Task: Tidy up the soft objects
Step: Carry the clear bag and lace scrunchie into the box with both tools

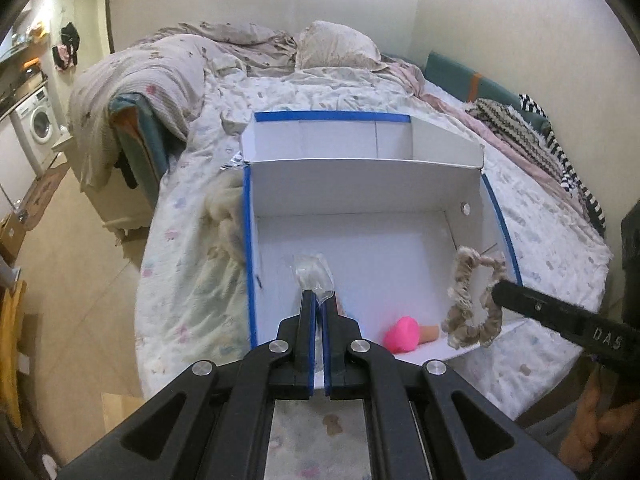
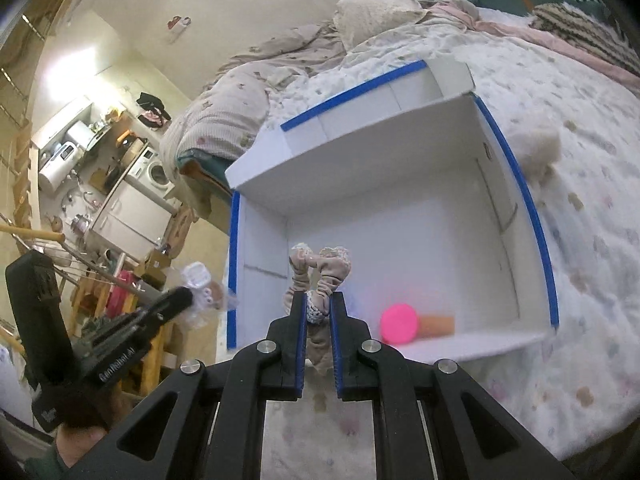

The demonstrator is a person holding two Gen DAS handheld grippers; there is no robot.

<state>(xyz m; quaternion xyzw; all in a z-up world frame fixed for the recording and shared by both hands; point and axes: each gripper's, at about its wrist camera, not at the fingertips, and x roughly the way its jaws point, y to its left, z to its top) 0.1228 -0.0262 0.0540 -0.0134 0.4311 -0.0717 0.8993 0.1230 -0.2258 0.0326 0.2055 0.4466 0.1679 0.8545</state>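
Both grippers hover over the white box (image 1: pixel 360 184): the left gripper (image 1: pixel 318 300) pinches a clear plastic packet (image 1: pixel 312 272), and the right gripper (image 2: pixel 319 304) clamps a beige scrunchie (image 2: pixel 320 268). Each should likely descend until its item nears the box floor ahead before letting go. The packet's contents are unreadable, and a pink object (image 2: pixel 399 324) below looks blurred.

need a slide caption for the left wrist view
Left gripper pinches a clear plastic packet over the white box on the bed, while the right gripper holds a beige scrunchie alongside.
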